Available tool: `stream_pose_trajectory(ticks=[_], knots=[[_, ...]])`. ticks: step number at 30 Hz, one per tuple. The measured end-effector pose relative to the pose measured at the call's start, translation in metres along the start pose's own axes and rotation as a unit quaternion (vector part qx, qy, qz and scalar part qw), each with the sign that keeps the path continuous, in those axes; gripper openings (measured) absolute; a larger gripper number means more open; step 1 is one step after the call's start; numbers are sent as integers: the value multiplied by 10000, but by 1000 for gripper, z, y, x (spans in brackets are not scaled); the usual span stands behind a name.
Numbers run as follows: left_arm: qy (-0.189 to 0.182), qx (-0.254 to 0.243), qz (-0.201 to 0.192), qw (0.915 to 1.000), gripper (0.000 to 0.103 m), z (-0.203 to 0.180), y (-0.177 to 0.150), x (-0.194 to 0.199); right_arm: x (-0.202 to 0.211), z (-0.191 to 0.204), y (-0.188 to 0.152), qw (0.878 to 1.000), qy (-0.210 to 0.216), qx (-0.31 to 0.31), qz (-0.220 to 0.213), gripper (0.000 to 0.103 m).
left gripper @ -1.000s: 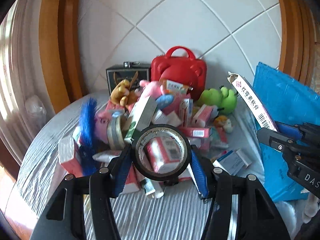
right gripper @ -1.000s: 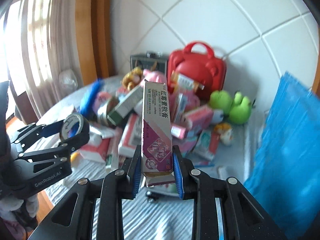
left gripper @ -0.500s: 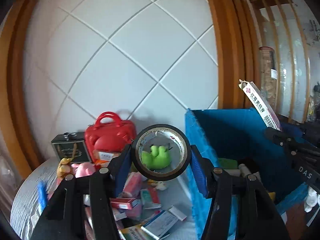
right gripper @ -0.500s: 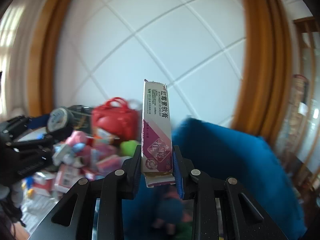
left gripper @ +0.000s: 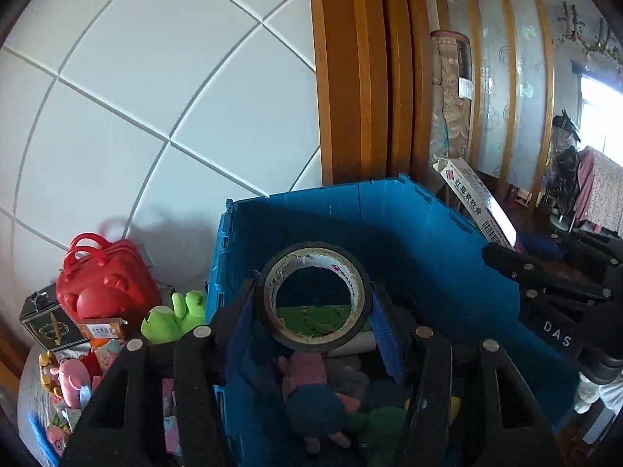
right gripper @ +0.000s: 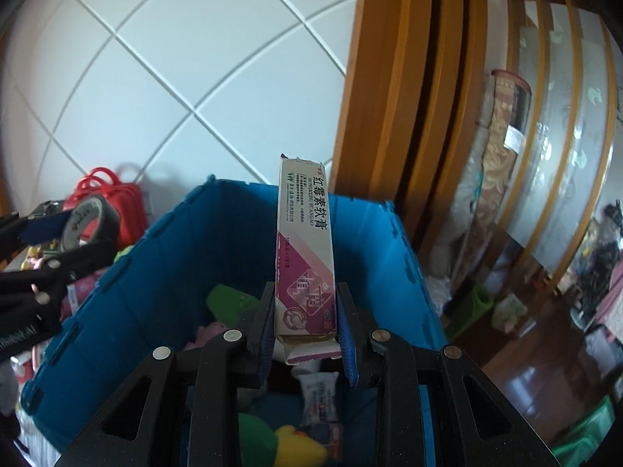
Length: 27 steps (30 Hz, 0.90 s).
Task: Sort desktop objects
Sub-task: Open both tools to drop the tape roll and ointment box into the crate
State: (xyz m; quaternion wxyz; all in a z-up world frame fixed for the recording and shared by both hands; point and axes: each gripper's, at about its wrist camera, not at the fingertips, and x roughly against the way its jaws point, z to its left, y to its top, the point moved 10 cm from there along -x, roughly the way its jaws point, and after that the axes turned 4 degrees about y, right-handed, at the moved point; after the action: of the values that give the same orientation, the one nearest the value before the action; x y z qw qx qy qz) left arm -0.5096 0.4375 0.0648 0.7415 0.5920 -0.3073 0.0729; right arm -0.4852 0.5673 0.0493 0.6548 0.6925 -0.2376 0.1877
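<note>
- The left gripper (left gripper: 313, 317) is clamping a roll of dark tape (left gripper: 313, 295) between its blue-padded fingers (left gripper: 383, 334), both pads pressing the roll's outer edge, with the roll standing on edge so its hole is facing the camera.
- The tape is hanging above the open blue bin (left gripper: 389, 225), over the bin's near left part; through the hole a green item inside the bin is showing.
- The right gripper (right gripper: 305, 321) is pinching a long ointment box (right gripper: 305, 249) by its lower end, its jaws closed onto the two narrow sides, with the box standing nearly upright and its open bottom flap sticking out below the pads.
- The ointment box is sitting above the middle of the bin, its top reaching past the far rim in the right wrist view.
- Inside the bin, a pink and blue plush toy (left gripper: 311, 385), a yellow toy (right gripper: 298, 447) and a small white packet (right gripper: 319, 393) are lying among other things.
- Left of the bin, a red bear-faced case (left gripper: 103, 280), a green frog plush (left gripper: 171, 317) and a dark tin (left gripper: 48, 321) are sitting on the table against the tiled wall (left gripper: 155, 97).
- Right of the bin, a wooden door frame (right gripper: 409, 97) is standing.
</note>
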Motion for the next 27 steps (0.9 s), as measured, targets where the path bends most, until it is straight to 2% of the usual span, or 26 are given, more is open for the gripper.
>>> stream_pose_trajectory(ticks=[5, 8, 10, 14, 19, 21, 25, 27], knots=[[-23, -40, 565, 9984, 55, -18, -15, -63, -59, -21, -13, 9951, 202, -508, 818, 28], [42, -109, 918, 9957, 56, -25, -34, -95, -92, -25, -31, 9868, 461, -897, 1264, 28], [86, -168, 1039, 9944, 56, -27, -44, -110, -107, -32, -38, 9832, 451, -1100, 1384, 28], [23, -14, 1310, 9914, 56, -27, -59, -130, -131, -39, -57, 9818, 101, -974, 1625, 28], [-116, 211, 1654, 9859, 56, -27, -78, -141, -149, -43, -79, 9799, -605, -247, 1885, 28], [-100, 314, 1781, 9835, 56, -24, -85, -144, -150, -41, -85, 9789, -573, -214, 1952, 28], [101, 106, 1793, 9837, 56, -27, -91, -145, -150, -44, -86, 9784, -548, -254, 1975, 28], [84, 49, 1782, 9840, 56, -29, -91, -144, -150, -45, -89, 9780, -532, -272, 1997, 28]])
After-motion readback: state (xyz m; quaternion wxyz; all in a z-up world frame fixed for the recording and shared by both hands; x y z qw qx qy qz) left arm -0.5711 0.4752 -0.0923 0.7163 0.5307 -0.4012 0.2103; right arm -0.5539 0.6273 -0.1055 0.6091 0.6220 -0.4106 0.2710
